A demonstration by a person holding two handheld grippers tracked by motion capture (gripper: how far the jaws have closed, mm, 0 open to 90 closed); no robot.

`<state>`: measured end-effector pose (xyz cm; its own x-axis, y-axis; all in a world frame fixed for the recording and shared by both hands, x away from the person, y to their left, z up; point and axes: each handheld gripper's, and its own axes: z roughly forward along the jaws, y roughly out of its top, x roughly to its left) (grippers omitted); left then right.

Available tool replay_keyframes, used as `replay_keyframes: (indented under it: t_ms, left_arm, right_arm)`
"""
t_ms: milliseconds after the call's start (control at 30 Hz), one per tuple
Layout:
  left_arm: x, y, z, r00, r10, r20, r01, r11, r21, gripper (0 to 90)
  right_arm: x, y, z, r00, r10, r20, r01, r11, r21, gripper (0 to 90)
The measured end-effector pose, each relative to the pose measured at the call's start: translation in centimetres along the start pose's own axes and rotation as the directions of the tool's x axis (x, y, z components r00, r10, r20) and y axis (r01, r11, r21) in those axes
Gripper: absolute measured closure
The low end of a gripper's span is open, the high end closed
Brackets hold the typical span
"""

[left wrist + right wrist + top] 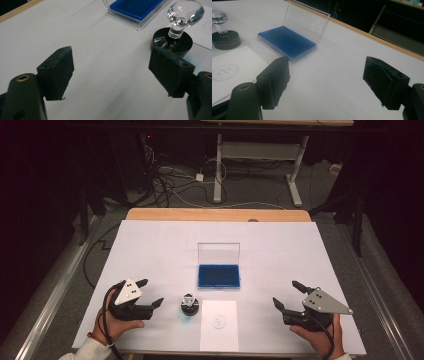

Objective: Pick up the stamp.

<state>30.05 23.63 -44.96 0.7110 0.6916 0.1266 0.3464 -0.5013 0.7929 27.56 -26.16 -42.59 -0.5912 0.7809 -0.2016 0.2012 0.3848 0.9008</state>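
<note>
- The stamp (189, 305), a black round base with a clear faceted knob, stands upright just ahead of your left gripper (150, 293), close off its right jaw and untouched.
- Your left gripper's 2 jaws stand wide apart, holding nothing.
- The sheet of paper (218, 332) with 1 round print lies just past the stamp, between your grippers.
- The open blue ink pad (218, 275) sits beyond both.
- Your right gripper (287, 295) gapes wide, empty, well apart from the stamp.

Stamp (175, 30): clear faceted knob, glossy black base. Ink pad (287, 42): clear plastic case. Table (300, 250) looked matt white.
</note>
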Motion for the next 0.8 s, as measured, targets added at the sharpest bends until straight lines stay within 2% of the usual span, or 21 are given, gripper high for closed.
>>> replay_keyframes:
  t_ms: [233, 367, 400, 433, 467, 533, 600, 633, 667, 700, 733, 800]
  left_arm:
    - [-0.1, 0.2, -0.2, 0.9999, 0.001, 0.013, -0.002, 0.9999, 0.011, 21.2]
    - [-0.2, 0.8, -0.8, 0.9996, -0.009, 0.026, 0.008, 0.9993, 0.036, 21.2]
    - [-0.3, 1.5, -1.1, 0.9997, -0.01, 0.021, 0.009, 0.9982, 0.059, 21.2]
    - [-0.3, 1.5, -1.1, 0.9997, -0.01, 0.021, 0.009, 0.9982, 0.059, 21.1]
    - [-0.6, 2.5, -1.7, 0.9996, -0.007, 0.026, 0.005, 0.9979, 0.065, 20.4]
    - [-0.8, 2.9, -1.9, 0.9995, -0.002, 0.033, 0.0, 0.9979, 0.065, 19.5]
    - [-1.5, 4.3, -2.3, 0.9973, 0.033, 0.066, -0.038, 0.9957, 0.084, 19.5]
    - [-1.5, 4.3, -2.3, 0.9973, 0.033, 0.066, -0.038, 0.9957, 0.084, 19.5]
    - [-2.1, 5.2, -2.2, 0.9937, 0.051, 0.1, -0.061, 0.9938, 0.093, 19.5]
    - [-2.3, 5.6, -2.0, 0.9915, 0.056, 0.117, -0.068, 0.9925, 0.102, 19.5]
    - [-2.3, 5.6, -2.0, 0.9915, 0.056, 0.117, -0.068, 0.9925, 0.102, 19.5]
    - [-2.9, 6.2, -1.4, 0.9844, 0.075, 0.159, -0.095, 0.9875, 0.125, 19.5]
  right_arm:
    - [-0.1, 0.0, 0.0, 0.9998, 0.002, 0.02, -0.002, 1.0, 0.003, 22.0]
    - [0.0, 0.0, 0.2, 0.9999, 0.0, 0.017, 0.0, 1.0, 0.016, 22.0]
    - [0.1, 0.1, 0.3, 0.9999, -0.001, 0.014, 0.001, 1.0, 0.019, 22.9]
    - [0.2, 0.1, 0.3, 0.9999, -0.004, 0.015, 0.004, 1.0, 0.022, 23.7]
    - [0.2, 0.0, 0.3, 0.9999, -0.007, 0.015, 0.006, 1.0, 0.025, 24.0]
    - [0.2, -0.1, 0.4, 0.9999, 0.001, 0.014, -0.001, 0.999, 0.033, 23.9]
    - [0.1, -0.2, 0.5, 0.9999, 0.002, 0.014, -0.002, 0.999, 0.036, 23.6]
    - [0.1, -0.2, 0.5, 0.9999, 0.001, 0.015, -0.002, 0.999, 0.037, 23.5]
    - [0.1, -0.2, 0.6, 0.9999, 0.002, 0.016, -0.003, 0.999, 0.041, 23.5]
    - [0.1, -0.2, 0.6, 0.9998, 0.0, 0.017, -0.001, 0.999, 0.044, 23.5]
    - [0.1, -0.2, 0.6, 0.9998, -0.001, 0.017, 0.0, 0.999, 0.045, 23.4]
    - [0.1, -0.2, 0.7, 0.9999, 0.0, 0.016, 0.0, 0.999, 0.047, 23.4]
